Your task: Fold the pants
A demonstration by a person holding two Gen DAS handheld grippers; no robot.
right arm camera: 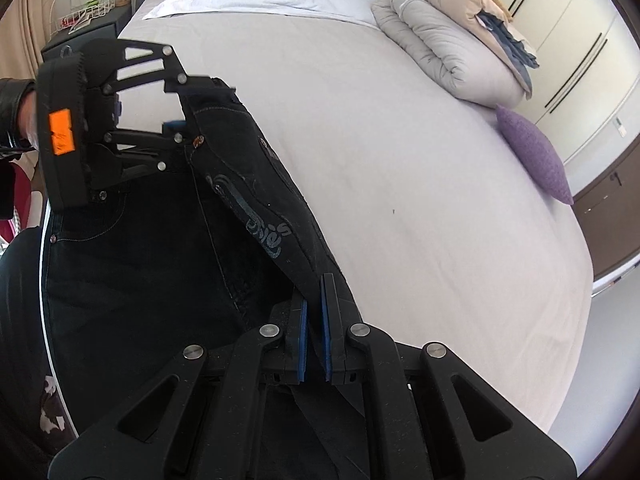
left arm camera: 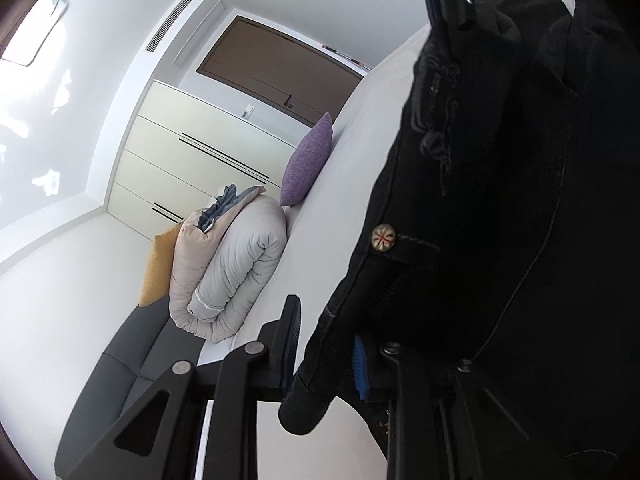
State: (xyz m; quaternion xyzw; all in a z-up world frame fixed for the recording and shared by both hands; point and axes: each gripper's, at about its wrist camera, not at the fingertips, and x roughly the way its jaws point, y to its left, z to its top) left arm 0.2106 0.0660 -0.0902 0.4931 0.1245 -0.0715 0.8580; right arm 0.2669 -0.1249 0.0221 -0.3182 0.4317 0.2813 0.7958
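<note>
left tool (left arm camera: 326, 344) grips pants (left arm camera: 500, 200) above bed (right arm camera: 400, 140).

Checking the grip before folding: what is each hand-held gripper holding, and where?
Both hold the black pants by the waistband: left hand-held gripper near the button, right hand-held gripper further along.

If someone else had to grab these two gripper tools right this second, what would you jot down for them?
Left gripper: closed on the waistband of the black pants, near the metal button.
Right gripper: shut on another part of the waistband edge.
The pants hang between the two grippers, held up over the near edge of the bed.
Elsewhere on the bed: a rolled duvet and a purple cushion, both well clear.
Done: pants picked up by the waist.
Left: no fold shows yet; lay them flat on the sheet and fold.
</note>
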